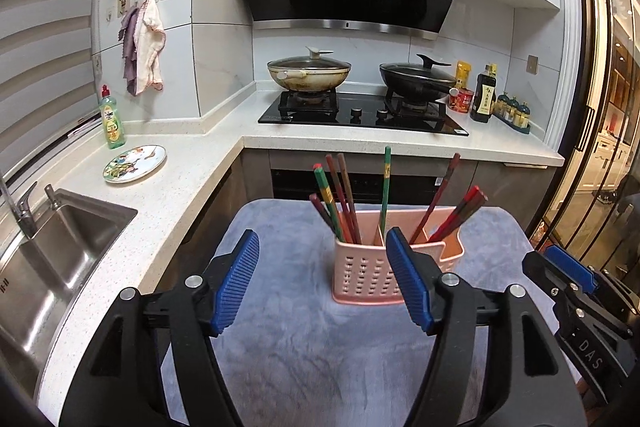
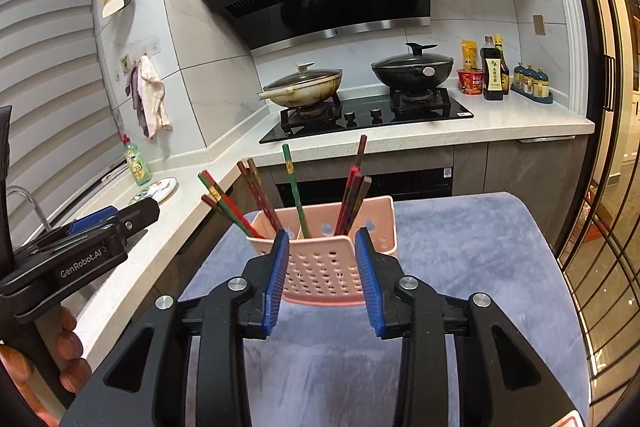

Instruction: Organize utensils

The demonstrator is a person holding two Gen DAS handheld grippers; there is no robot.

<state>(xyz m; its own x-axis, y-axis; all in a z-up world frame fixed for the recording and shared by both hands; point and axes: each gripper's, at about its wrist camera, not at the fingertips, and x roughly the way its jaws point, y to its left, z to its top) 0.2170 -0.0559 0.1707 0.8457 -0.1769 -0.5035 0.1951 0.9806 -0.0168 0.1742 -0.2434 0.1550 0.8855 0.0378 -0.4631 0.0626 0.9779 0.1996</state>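
Note:
A pink perforated utensil holder (image 1: 366, 273) stands on a grey-blue cloth-covered table (image 1: 304, 339). Several chopsticks (image 1: 340, 203) stand in it: red, brown and green ones in the left compartment, one green at the divider, red and dark ones (image 1: 456, 215) at the right. My left gripper (image 1: 322, 247) is open and empty, just short of the holder. In the right wrist view the holder (image 2: 320, 267) sits right ahead of my right gripper (image 2: 322, 239), which is open and empty. The chopsticks (image 2: 256, 199) lean left and right.
An L-shaped white counter holds a sink (image 1: 52, 251), a green soap bottle (image 1: 112, 119), a painted plate (image 1: 135, 163), a gas hob with two lidded pans (image 1: 308, 71), and sauce bottles (image 1: 484, 95). Glass doors (image 1: 600, 107) stand at the right. The right gripper shows at the left view's right edge (image 1: 568, 271).

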